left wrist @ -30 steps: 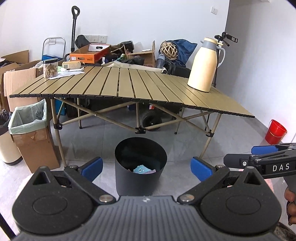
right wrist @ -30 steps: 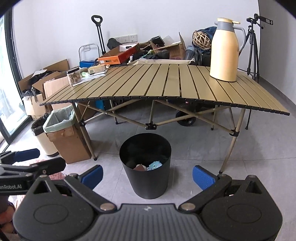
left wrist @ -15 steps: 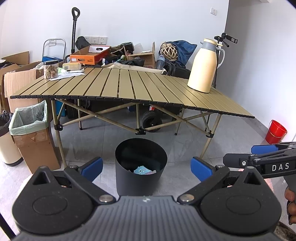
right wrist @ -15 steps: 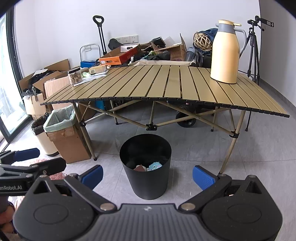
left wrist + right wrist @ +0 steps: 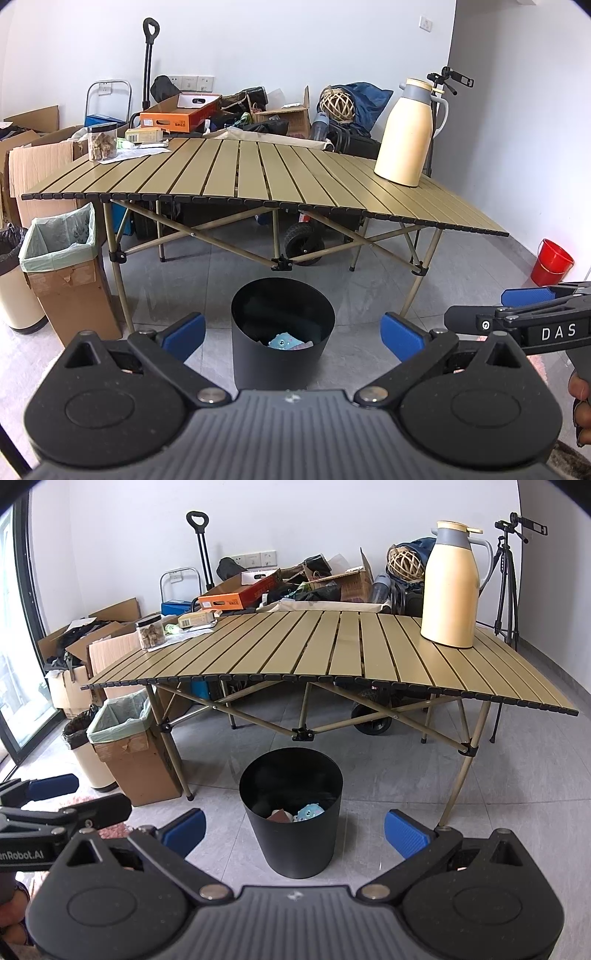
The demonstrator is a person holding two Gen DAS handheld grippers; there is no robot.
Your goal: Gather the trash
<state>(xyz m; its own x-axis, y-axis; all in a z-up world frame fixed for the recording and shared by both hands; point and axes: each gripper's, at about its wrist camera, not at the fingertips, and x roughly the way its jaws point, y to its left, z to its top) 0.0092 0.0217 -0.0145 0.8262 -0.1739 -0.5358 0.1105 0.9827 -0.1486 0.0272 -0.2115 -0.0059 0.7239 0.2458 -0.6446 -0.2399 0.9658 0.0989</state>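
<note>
The trash bin [image 5: 282, 332] was a round black container with smooth matte walls, narrowing a little toward the bottom. It stood on the grey tiled floor [image 5: 221, 280], just in front of the near edge of the folding table [image 5: 258, 173]. Inside it lay a small light-blue soft piece of trash [image 5: 282, 341] and, seen from the right wrist, a brownish piece [image 5: 279, 815] beside it.

The left gripper [image 5: 291, 334] was spread wide and held nothing; its blue ribbed pads [image 5: 183, 331] stood apart, with the bin framed between them and a little farther away. The right gripper [image 5: 293, 829] was also spread wide and empty, and the bin stood between its blue pads [image 5: 405, 833] too, slightly beyond them.

The table top was made of long tan metal slats with black end caps, on thin crossed legs. A tall cream-colored thermos jug [image 5: 404, 133] with a grey lid stood at its far right. A clear plastic jar [image 5: 102, 142] with a black lid stood at the far left. On the left of the floor was a cardboard box [image 5: 74, 291] lined with a pale green bag.
</note>
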